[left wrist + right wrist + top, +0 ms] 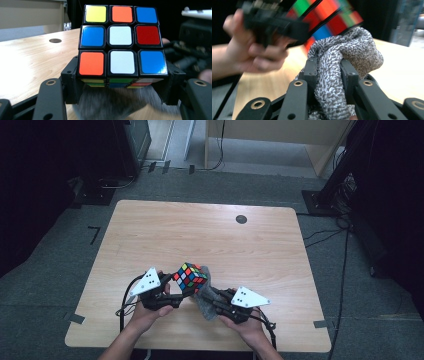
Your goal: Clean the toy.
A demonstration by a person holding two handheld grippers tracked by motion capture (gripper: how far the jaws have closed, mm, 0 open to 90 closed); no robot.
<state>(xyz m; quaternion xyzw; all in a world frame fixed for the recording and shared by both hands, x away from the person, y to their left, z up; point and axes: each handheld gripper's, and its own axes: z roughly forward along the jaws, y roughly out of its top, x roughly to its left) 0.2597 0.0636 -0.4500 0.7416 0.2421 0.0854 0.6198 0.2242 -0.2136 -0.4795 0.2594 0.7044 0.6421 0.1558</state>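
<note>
Wooden table [150,230] is being used as the work surface; a small dark disc [241,219] is sitting near its far edge, well apart from the action.

Rubik's cube [190,276] is being held above the near part of the table, tilted. It is being clamped at its lower layer by the left gripper [172,287], with the jaws closed on opposite sides, as seen in the left gripper view on the cube [120,42].

Grey cloth [342,75] is being pinched as a bunched wad by the right gripper [212,300], jaws closed on it. The free end is being pressed up against the underside of the cube [329,20]. This is being read as wiping of the cube.

Risks, as judged:
- Grip is being taken on one layer only, so wiping force could turn that layer or lever the cube out of the jaws, dropping it onto the table.
- Cloth is being held by a narrow pinch, so drag against the cube could pull it free.
- Loose cloth is lying close to the left gripper's jaws and could get snagged.
- Motion blur is showing in the right gripper view, so contact force is hard to judge.
</note>
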